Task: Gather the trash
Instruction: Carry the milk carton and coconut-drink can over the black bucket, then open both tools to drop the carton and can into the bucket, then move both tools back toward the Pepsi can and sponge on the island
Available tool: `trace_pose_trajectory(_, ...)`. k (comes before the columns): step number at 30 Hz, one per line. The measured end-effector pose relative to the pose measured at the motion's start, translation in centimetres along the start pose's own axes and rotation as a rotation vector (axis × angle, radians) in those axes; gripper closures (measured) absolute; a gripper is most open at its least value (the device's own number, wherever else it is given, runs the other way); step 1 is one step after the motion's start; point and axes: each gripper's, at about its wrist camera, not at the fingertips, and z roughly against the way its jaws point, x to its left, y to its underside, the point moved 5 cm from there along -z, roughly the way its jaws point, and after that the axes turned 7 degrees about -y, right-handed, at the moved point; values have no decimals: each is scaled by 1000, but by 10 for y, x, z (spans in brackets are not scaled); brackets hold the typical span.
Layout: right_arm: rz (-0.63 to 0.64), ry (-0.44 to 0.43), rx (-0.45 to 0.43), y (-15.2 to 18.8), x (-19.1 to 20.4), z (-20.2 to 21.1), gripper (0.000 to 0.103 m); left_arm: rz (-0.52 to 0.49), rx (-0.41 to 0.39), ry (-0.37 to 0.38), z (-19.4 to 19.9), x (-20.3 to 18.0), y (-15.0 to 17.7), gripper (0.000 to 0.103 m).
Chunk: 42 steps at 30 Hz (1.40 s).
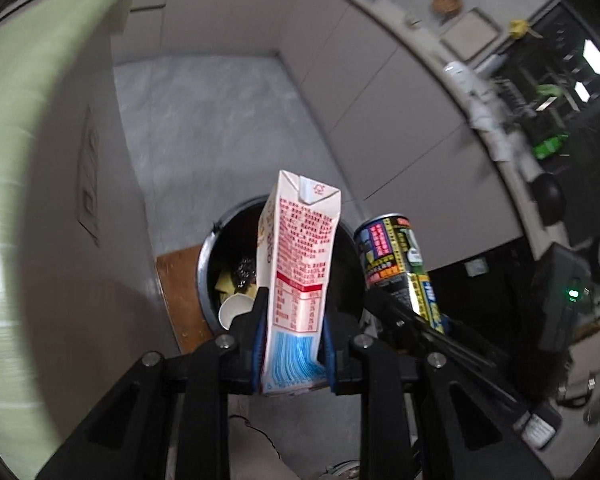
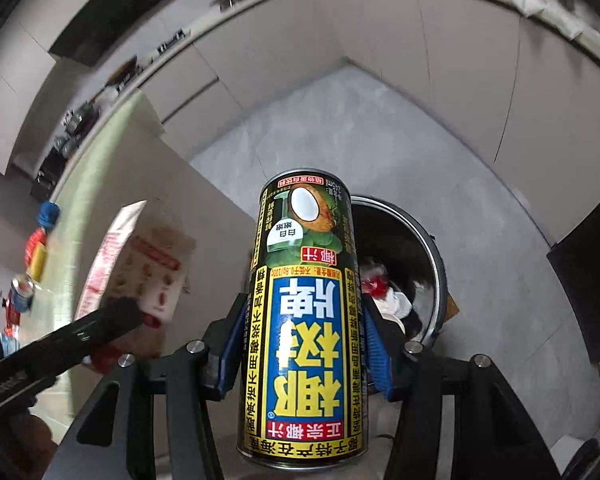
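My left gripper (image 1: 292,320) is shut on a white drink carton (image 1: 300,264) with red print and a blue base, held over the round trash bin (image 1: 208,264) on the floor. My right gripper (image 2: 304,344) is shut on a black, yellow and blue drink can (image 2: 304,320), held upside down beside the bin (image 2: 436,280). The can (image 1: 396,264) and the right gripper's arm show to the right in the left wrist view. The carton (image 2: 140,264) and the left gripper show blurred at the left in the right wrist view. The bin holds a paper cup (image 1: 234,308) and other wrappers.
A pale green countertop (image 2: 96,184) stands to the left, with a small can (image 2: 20,292) and red and yellow items (image 2: 36,252) on it. Grey cabinets (image 2: 460,72) line the far side of the grey floor (image 1: 220,128). A brown board (image 1: 180,296) lies by the bin.
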Motion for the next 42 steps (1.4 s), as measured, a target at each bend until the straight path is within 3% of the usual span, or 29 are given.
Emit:
trace_pose_trajectory(6,36,-24,107,-10,-32,-49,47,65,74,-67,-60,-2,5,78)
trace_pose_trajectory(8,48,-16,139,-11,-40,-66,46,98,120,-78,-76,1,6,67)
trace_pose_trajectory(10,50,0,148,-14,-44,-72,36,130,157,-112,-83,5,8,59)
trace_pose_trajectory(16,23,-20,88,-27,-46,-56,34,98,85,-122,-48,0,4,58)
trace_pose_trajectory(24,-9,-25,-14,-42,-30,-4,34,45,12,-28,29,-13,3,58)
trace_pose_trajectory(29,9,-30,-88,-42,12,38,34,-14,-44,37,82,-9,-1,58)
trace_pose_trajectory(33,31,-69,-143,-35,73,68,33,-44,-100,59,124,27,-1,55)
trace_pose_trajectory(38,92,-116,-185,-16,166,79,28,-12,-181,-2,177,117,8,45)
trace_pose_trajectory(42,158,-156,-175,9,249,60,24,75,-211,-108,203,216,17,44)
